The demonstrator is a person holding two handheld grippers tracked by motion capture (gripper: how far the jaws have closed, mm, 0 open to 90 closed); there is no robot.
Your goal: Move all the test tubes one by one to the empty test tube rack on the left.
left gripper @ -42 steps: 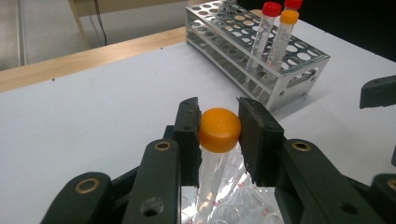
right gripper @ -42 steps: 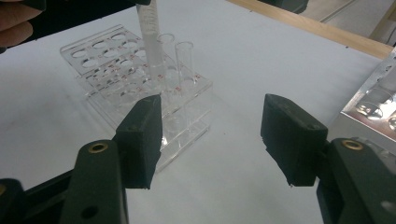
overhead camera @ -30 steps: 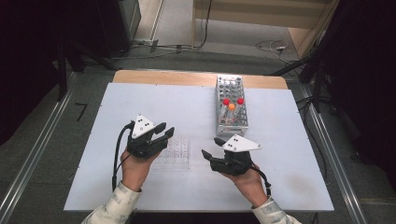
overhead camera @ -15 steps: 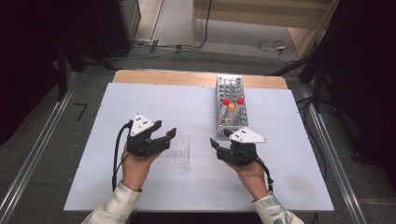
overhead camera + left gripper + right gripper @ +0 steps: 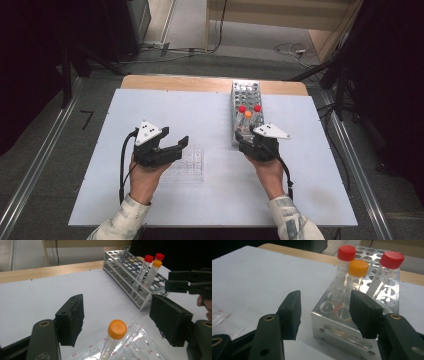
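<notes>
An orange-capped tube (image 5: 117,328) stands in a clear plastic rack (image 5: 146,347) on the white table. My left gripper (image 5: 118,307) is open around it; its jaws have just been opening, and the pads stand clear of the cap on both sides. In the high view the left gripper (image 5: 174,139) hovers over the clear rack (image 5: 192,165). My right gripper (image 5: 325,302) is open at the near end of a metal rack (image 5: 342,327), its jaws closing a little with nothing gripped. In that rack stand two red-capped tubes (image 5: 346,252) (image 5: 391,259) and an orange-capped tube (image 5: 358,267).
The metal rack (image 5: 246,95) lies lengthwise toward the table's far edge, with many vacant holes. A wooden strip (image 5: 200,83) borders the far side of the table. Metal rails run along the floor on both sides. The right gripper (image 5: 190,285) appears at the right of the left gripper view.
The left gripper's jaws have spread apart while the hand stayed over the clear rack. The right gripper has moved forward to the metal rack's near end.
</notes>
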